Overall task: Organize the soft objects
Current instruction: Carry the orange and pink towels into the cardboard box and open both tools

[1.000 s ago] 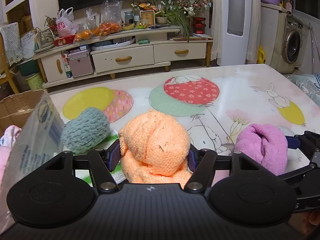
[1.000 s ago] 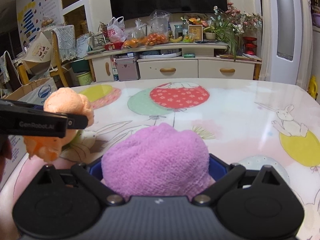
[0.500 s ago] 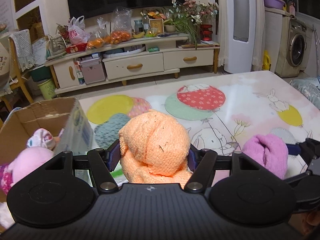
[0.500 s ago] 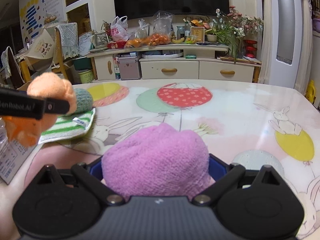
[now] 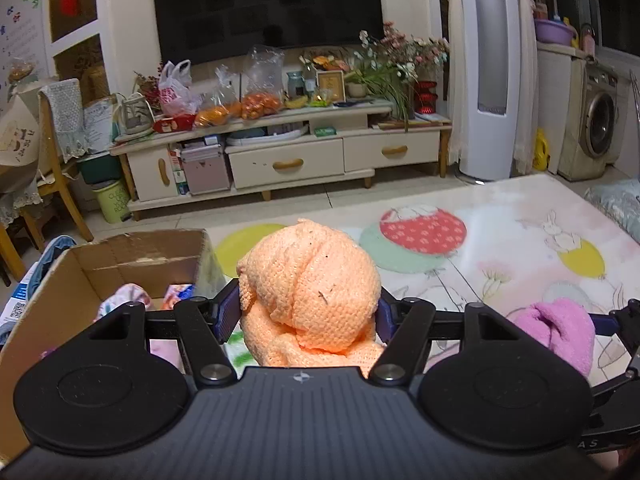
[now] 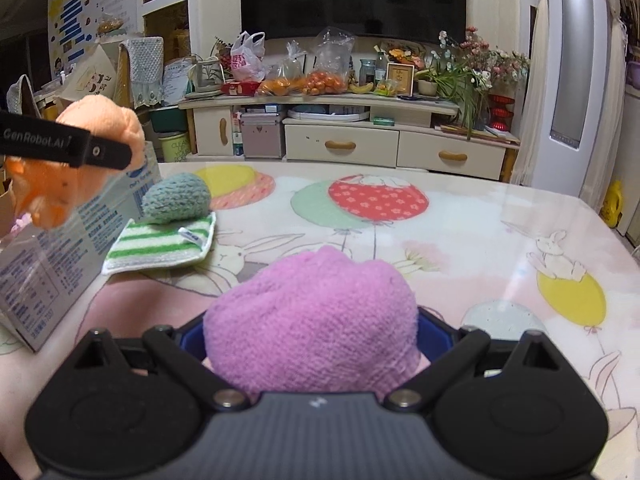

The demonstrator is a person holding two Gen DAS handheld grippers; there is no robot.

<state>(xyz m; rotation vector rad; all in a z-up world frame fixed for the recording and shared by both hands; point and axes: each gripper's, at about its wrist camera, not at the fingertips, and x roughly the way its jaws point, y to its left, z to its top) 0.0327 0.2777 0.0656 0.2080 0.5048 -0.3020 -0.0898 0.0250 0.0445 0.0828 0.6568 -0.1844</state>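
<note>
My left gripper (image 5: 307,312) is shut on an orange knitted cloth (image 5: 312,292) and holds it in the air beside the right wall of an open cardboard box (image 5: 132,252); the cloth also shows in the right wrist view (image 6: 80,160). The box holds several soft items (image 5: 124,298). My right gripper (image 6: 310,332) is shut on a purple fluffy cloth (image 6: 312,328), low over the table; it also shows in the left wrist view (image 5: 560,332). A teal knitted ball (image 6: 176,198) rests on a green striped cloth (image 6: 160,244) next to the box.
The table (image 6: 460,248) has a balloon-and-rabbit cover. The box's printed side (image 6: 52,264) stands at the table's left. Beyond the table are a TV cabinet (image 6: 344,136), a chair (image 5: 56,160) and a washing machine (image 5: 596,128).
My left gripper has risen and moved left with the orange cloth, from over the table to beside the box's opening. My right gripper has lifted slightly with the purple cloth.
</note>
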